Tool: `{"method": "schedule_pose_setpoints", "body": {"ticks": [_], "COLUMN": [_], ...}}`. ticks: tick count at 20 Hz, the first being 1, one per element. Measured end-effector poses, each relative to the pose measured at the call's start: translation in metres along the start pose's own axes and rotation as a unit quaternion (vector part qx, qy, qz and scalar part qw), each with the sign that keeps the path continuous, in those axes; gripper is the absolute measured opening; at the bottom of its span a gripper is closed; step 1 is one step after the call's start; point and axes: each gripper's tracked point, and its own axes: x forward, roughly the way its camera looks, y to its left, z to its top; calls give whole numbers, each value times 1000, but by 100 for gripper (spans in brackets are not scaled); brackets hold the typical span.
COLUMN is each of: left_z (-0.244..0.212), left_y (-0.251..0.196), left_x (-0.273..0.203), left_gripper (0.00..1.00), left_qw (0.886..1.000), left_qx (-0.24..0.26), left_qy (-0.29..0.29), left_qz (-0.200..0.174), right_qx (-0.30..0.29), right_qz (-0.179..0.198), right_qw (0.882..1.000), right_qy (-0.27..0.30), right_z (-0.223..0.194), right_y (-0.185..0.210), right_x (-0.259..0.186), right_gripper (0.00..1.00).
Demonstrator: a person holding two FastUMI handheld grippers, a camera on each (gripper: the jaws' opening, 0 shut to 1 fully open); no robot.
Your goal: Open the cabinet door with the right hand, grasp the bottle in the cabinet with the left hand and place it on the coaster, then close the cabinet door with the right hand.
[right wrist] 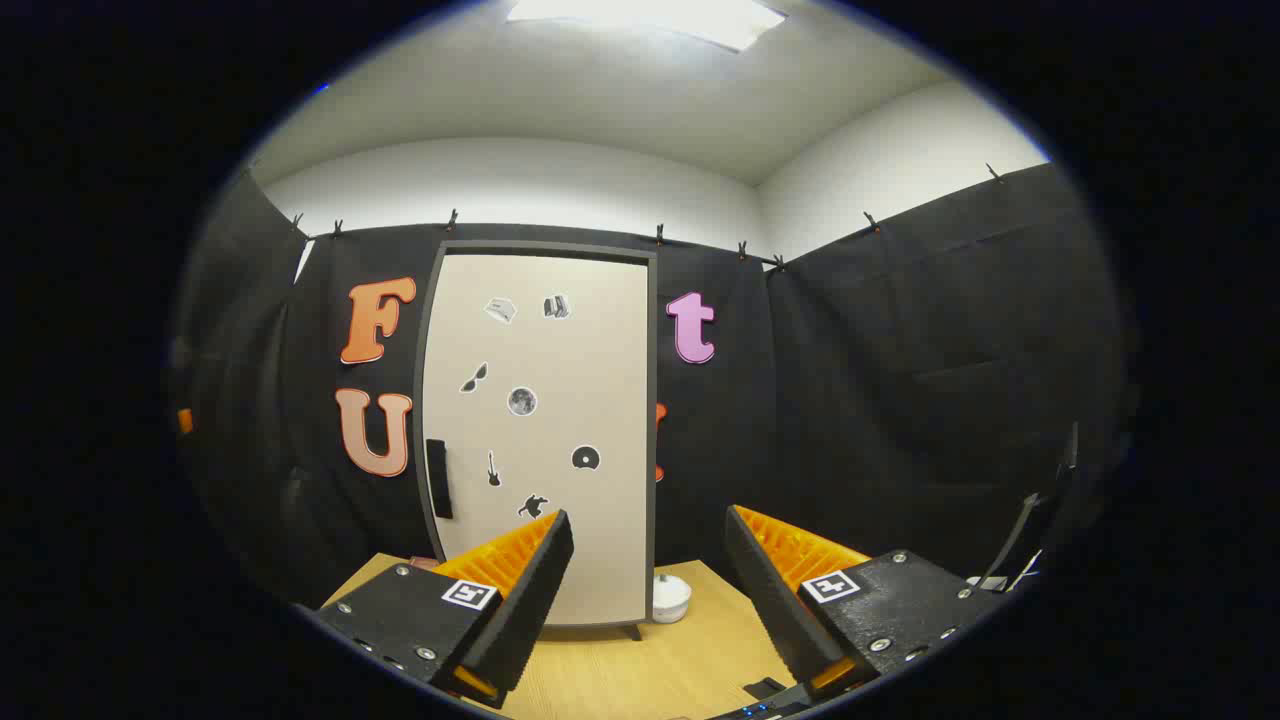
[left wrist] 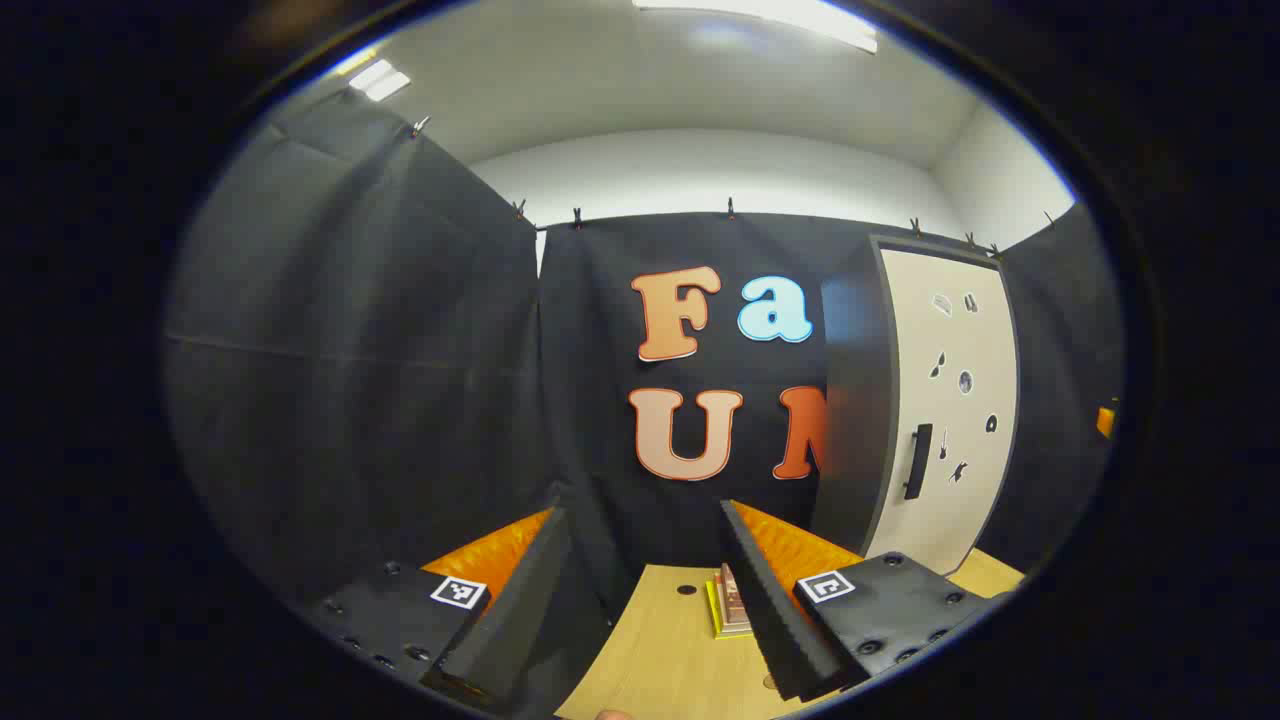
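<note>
The cabinet (right wrist: 540,430) stands upright on the wooden table (right wrist: 620,680) with its pale door shut, hiding the inside. Small dark stickers dot the door, and a black handle (right wrist: 438,478) runs down its left edge. My right gripper (right wrist: 648,518) is open in front of the door, a short way off, holding nothing. In the left gripper view the cabinet (left wrist: 945,410) is at the right, with its handle (left wrist: 917,461) facing me. A small stack of square, yellow and brown coaster-like pieces (left wrist: 728,608) lies on the table (left wrist: 670,650), partly behind one finger of my open, empty left gripper (left wrist: 640,515).
A small white round object (right wrist: 670,597) sits on the table by the cabinet's right foot. A dark round spot (left wrist: 686,590) marks the tabletop near the stack. Black cloth walls close in the booth on all sides behind the table.
</note>
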Motion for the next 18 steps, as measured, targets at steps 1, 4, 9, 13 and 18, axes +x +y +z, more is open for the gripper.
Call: {"method": "schedule_pose_setpoints", "body": {"ticks": [1, 4, 9, 13, 18], "left_z": [-1, 2, 12, 18, 23], "left_y": [-1, 2, -9, -8, -3], "left_x": [1, 3, 4, 4, 3], "left_gripper": [98, 98, 97, 97, 98], "left_qw": [1000, 1000, 999, 999, 999], "left_qx": [0, 18, 30, 26, 38], "left_qy": [2, -2, -15, -22, -31], "left_qz": [-1, 7, 4, 0, 8], "right_qx": [-2, -7, -9, -17, -20], "right_qz": [-2, -4, -10, -8, -2], "right_qw": [1000, 1000, 1000, 1000, 1000], "right_qy": [0, 4, 6, 6, 1], "right_z": [1, -1, -1, -1, 3], "right_y": [-1, -4, -8, -3, 8], "right_x": [1, 2, 4, 6, 9], "right_gripper": [95, 95, 95, 95, 95]}}
